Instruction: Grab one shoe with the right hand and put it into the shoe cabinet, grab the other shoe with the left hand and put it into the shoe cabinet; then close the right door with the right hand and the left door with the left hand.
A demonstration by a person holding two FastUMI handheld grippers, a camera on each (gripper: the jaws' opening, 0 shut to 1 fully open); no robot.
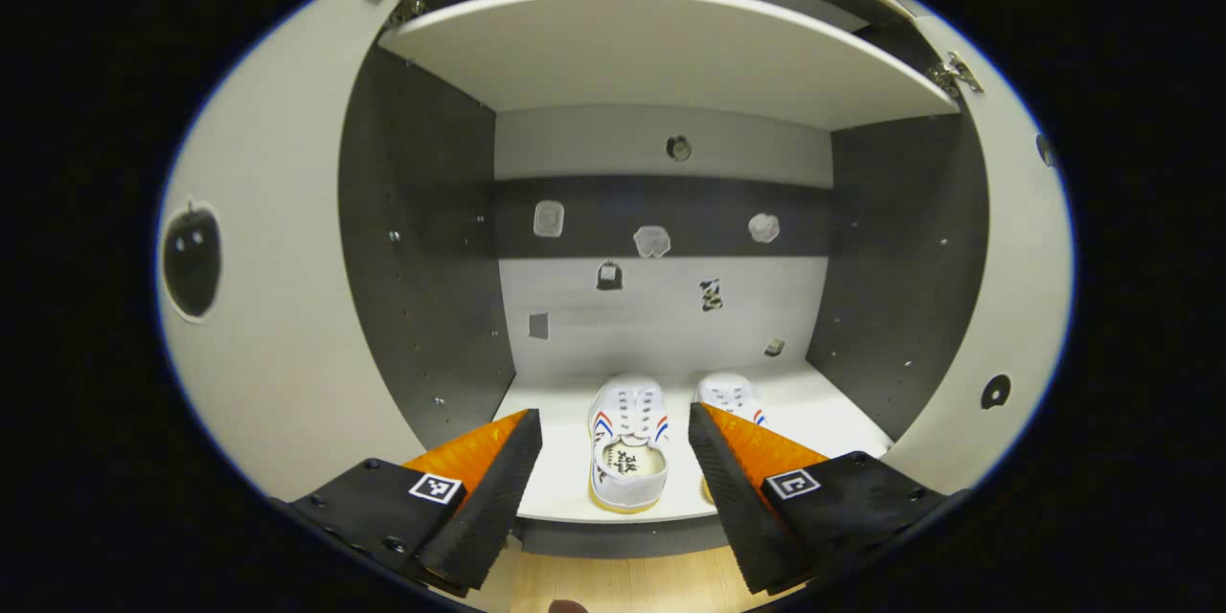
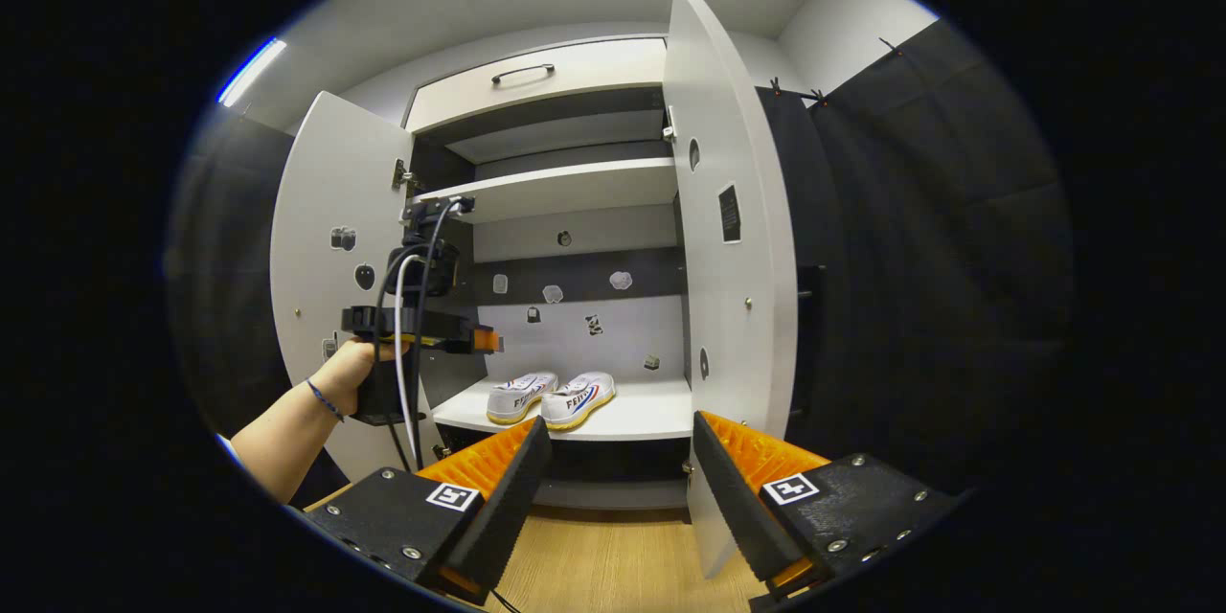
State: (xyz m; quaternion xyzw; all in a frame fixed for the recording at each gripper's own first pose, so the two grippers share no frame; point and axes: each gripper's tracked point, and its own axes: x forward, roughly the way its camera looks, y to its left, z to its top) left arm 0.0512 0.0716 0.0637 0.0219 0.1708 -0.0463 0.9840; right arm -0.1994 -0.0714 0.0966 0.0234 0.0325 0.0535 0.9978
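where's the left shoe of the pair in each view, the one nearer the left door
Left gripper view: the left shoe sits low in the centre, heel toward the camera, between the left gripper fingers, on the bottom shelf.
Right gripper view: the same shoe lies left of centre on the bottom shelf, beside the other shoe.
Shared landmark: the round hole in the back panel under the upper shelf.

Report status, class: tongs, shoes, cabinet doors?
Left tongs open, empty; right tongs open, empty. Both shoes on the cabinet shelf. Left door and right door open; nothing blocking them.
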